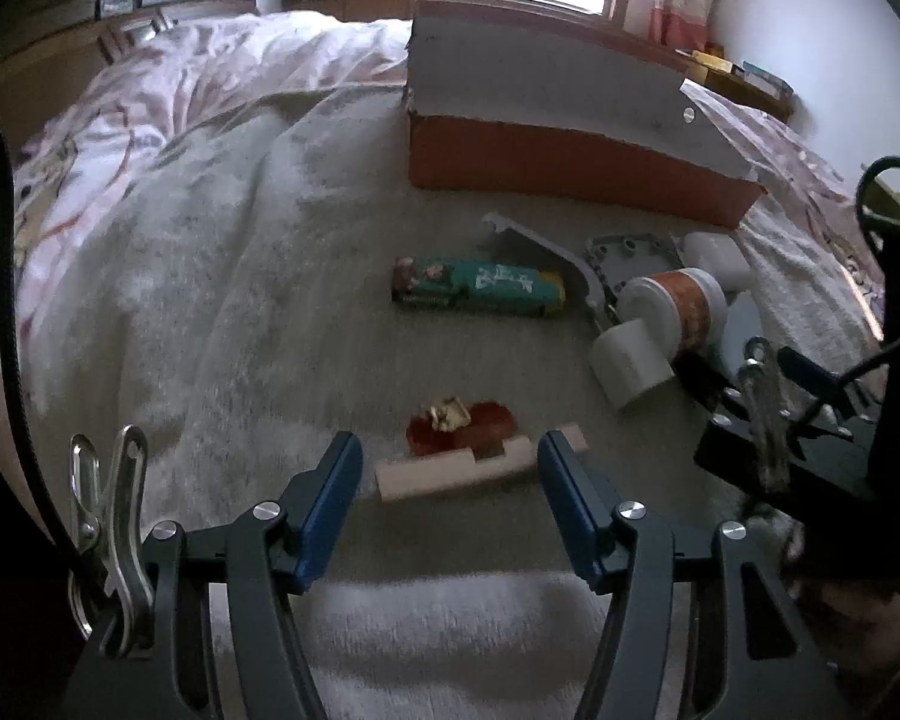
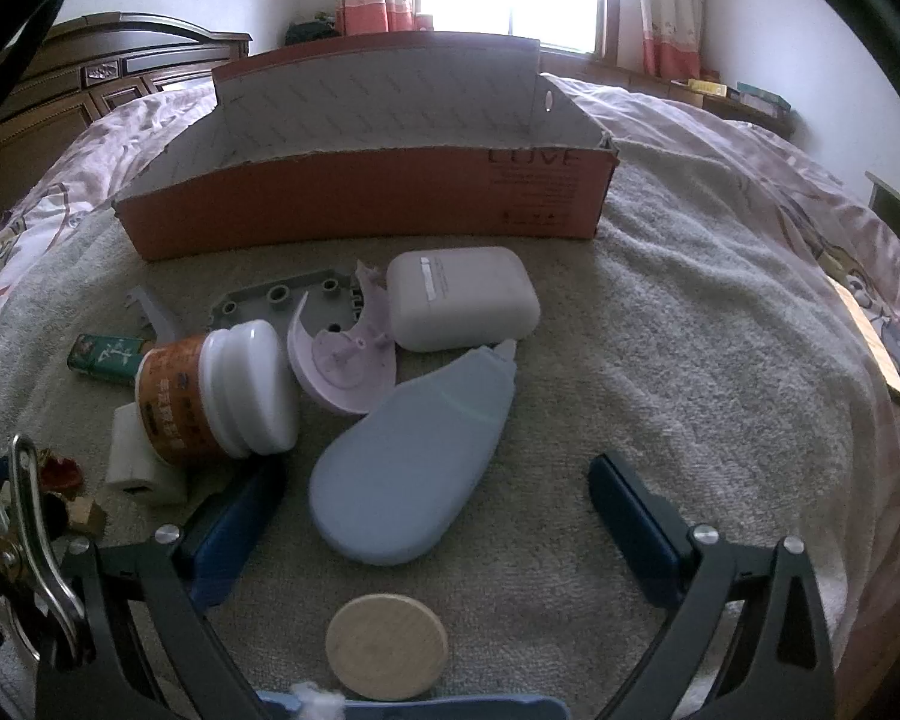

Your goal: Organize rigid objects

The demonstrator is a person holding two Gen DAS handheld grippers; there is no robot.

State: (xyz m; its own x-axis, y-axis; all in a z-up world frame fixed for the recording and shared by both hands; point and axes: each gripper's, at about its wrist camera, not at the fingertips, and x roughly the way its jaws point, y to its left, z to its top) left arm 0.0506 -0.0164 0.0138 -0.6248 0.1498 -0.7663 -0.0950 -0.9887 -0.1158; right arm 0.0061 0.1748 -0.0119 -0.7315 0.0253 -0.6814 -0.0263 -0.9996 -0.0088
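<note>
In the left wrist view my left gripper (image 1: pixel 447 450) hangs open over a pale wooden block (image 1: pixel 450 474) that lies crosswise at its fingertips, with no pad pressing on it. Just behind the block sits a red piece with a gold wrapper (image 1: pixel 468 420). In the right wrist view my right gripper (image 2: pixel 435 471) stands wide open around a pale blue teardrop-shaped dispenser (image 2: pixel 408 456) lying flat on the towel, untouched. A round wooden disc (image 2: pixel 387 648) lies nearer, between the fingers. An open orange cardboard box (image 2: pixel 366 204) stands behind everything.
An orange jar with a white lid (image 2: pixel 222 396), a white case (image 2: pixel 462 300), a lilac plastic shard (image 2: pixel 342 372), a grey plate (image 2: pixel 282 300), a green packet (image 2: pixel 105 357) and a white block (image 2: pixel 138 456) crowd the left. All rest on a towel (image 2: pixel 690 360) over a bed.
</note>
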